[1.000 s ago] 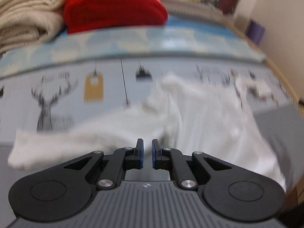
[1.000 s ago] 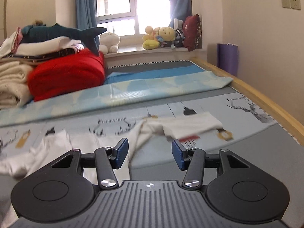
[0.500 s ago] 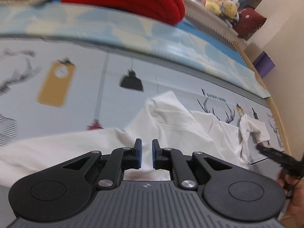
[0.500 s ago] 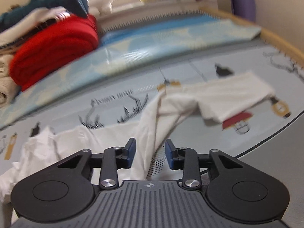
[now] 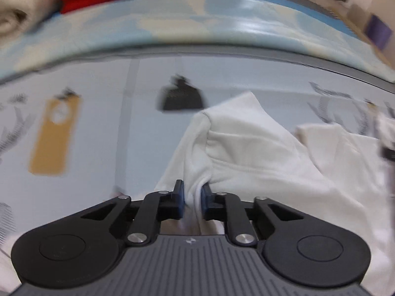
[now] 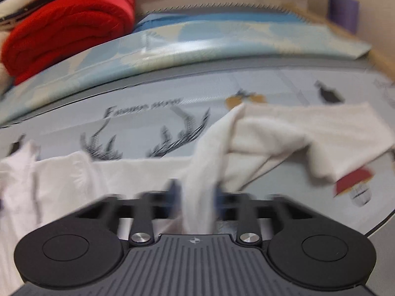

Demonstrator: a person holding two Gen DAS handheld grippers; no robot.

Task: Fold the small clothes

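Observation:
A small white long-sleeved garment (image 5: 259,153) lies rumpled on a printed grey-blue mat (image 5: 118,123). My left gripper (image 5: 192,193) is shut on a pinched fold of it near the shoulder. In the right wrist view the same white garment (image 6: 296,130) stretches across the mat (image 6: 138,120), one sleeve out to the right. My right gripper (image 6: 196,192) is closing on a raised band of the cloth; its jaws are blurred and the cloth fills the gap between them.
A red folded blanket (image 6: 69,29) and cream folded blankets (image 5: 22,7) sit at the back left. A light blue sheet (image 6: 222,46) runs along behind the mat. A wooden bed edge (image 6: 380,56) and a purple box (image 6: 344,12) are at the right.
Both grippers moved forward and down onto the garment. The left jaws took a fold of cloth. The right jaws narrowed from wide open to around a band of cloth.

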